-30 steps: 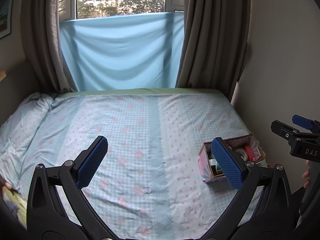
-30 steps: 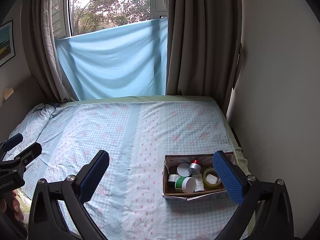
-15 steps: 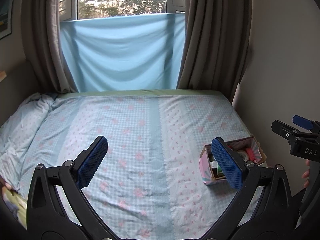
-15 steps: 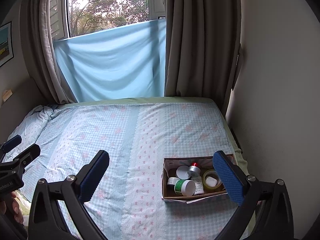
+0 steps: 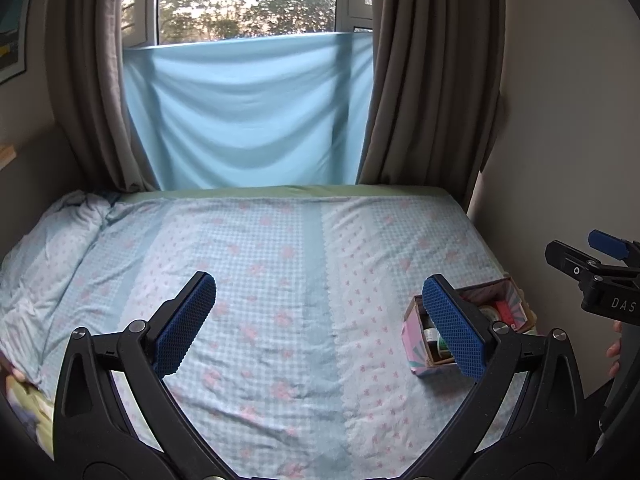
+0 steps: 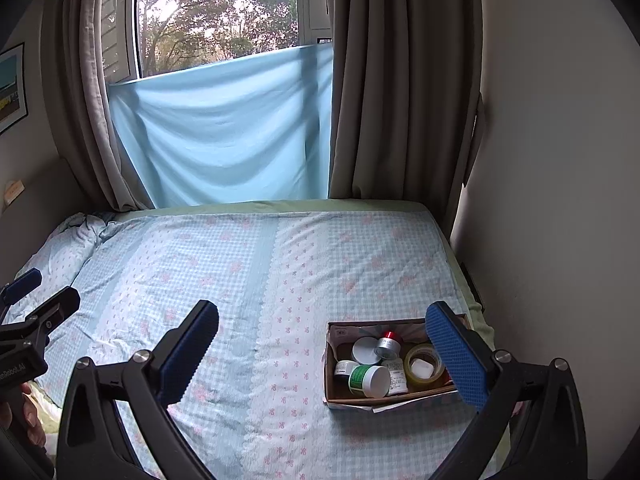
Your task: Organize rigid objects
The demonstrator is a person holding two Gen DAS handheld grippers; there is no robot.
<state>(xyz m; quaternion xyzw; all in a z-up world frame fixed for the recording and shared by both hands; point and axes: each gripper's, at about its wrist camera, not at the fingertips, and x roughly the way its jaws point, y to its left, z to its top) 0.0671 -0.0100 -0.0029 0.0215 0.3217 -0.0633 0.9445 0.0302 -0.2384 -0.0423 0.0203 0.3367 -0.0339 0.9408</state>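
A small cardboard box (image 6: 331, 360) sits on the bed near its right edge; it also shows in the left wrist view (image 5: 414, 340). It holds a green-labelled jar (image 6: 368, 379), a white lid (image 6: 365, 351), a silver tin with a red top (image 6: 388, 345), a roll of yellow tape (image 6: 423, 367) and small bottles. My right gripper (image 6: 322, 358) is open and empty, held above the bed in front of the box. My left gripper (image 5: 320, 326) is open and empty over the middle of the bed. Each gripper shows at the edge of the other's view.
The bed (image 5: 280, 264) has a pale blue checked sheet with pink flowers. A rumpled duvet (image 5: 48, 248) lies at the far left. A wall (image 6: 560, 200) runs along the right side. Curtains and a blue cloth (image 5: 248, 112) hang at the window behind.
Both grippers have drifted slightly back and up, so the box sits a little lower and nearer the frame edge. Nothing was taken hold of or let go.
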